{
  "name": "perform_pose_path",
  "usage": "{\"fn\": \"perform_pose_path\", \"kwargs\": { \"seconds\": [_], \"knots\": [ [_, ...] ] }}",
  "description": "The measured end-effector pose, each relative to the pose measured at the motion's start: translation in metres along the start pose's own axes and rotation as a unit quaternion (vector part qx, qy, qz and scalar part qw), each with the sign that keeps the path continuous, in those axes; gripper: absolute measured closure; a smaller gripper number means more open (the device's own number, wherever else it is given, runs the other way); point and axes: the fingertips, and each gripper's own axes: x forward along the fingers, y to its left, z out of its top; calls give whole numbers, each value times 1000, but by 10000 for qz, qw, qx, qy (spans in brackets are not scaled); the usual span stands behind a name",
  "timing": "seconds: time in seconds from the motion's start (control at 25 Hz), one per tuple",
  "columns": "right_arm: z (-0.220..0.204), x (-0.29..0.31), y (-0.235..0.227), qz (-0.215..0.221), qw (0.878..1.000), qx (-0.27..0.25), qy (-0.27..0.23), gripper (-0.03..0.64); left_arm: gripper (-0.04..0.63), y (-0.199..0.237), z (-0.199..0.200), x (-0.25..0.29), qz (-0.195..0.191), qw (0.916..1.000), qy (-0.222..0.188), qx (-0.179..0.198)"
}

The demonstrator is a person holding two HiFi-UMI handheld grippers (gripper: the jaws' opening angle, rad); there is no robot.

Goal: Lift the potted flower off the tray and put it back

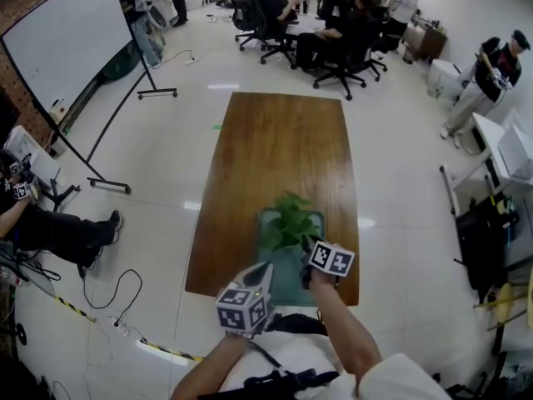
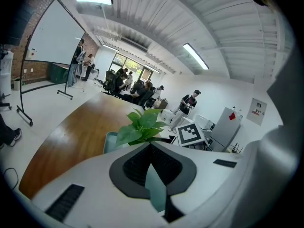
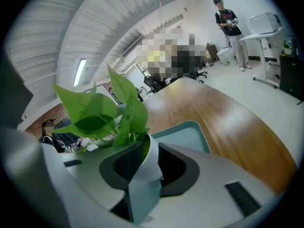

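Office floor (image 1: 166,165) all round, whiteboard (image 1: 62,40) at 10 o'clock, seated people (image 1: 333,23) at 12. Long wooden table (image 1: 275,157) runs down the middle, with a teal tray (image 1: 290,283) at its 6 o'clock end.

At the tray's 7 o'clock edge: left gripper (image 1: 262,272), jaws look closed together, nothing in them.

On the tray, toward its 12 o'clock half: potted flower (image 1: 289,223). The pot is hidden under foliage in the head view.

Just at the flower's 4 o'clock: right gripper (image 1: 316,257), jaws spread wide, leaves (image 3: 95,113) right over them in its own view. No pads seen pressing on the pot, so I read it as not gripped.

Status: flower looks seated on the tray, lift not started. To do: close on pot, lift clear, set back on tray, release.
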Motion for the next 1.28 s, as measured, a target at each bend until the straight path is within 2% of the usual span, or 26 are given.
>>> {"fn": "perform_pose_path", "kwargs": {
  "seconds": [0.32, 0.64, 0.88, 1.28],
  "knots": [
    [5, 12, -7, -198, 9998, -17, -91, 508, 598, 21, -2, -10, 267, 9995, -36, -146],
    [12, 16, 9, -240, 9993, -185, -221, 543, 598, 46, 2, -32, 506, 9981, -183, -297],
    [15, 18, 51, 184, 9992, -266, -226, 549, 598, 62, 2, -55, 736, 9958, -312, -449],
    [-33, 52, 161, 1044, 9915, -628, 451, 555, 598, 98, 8, -114, 1380, 9855, -625, -769]
  ]
}}
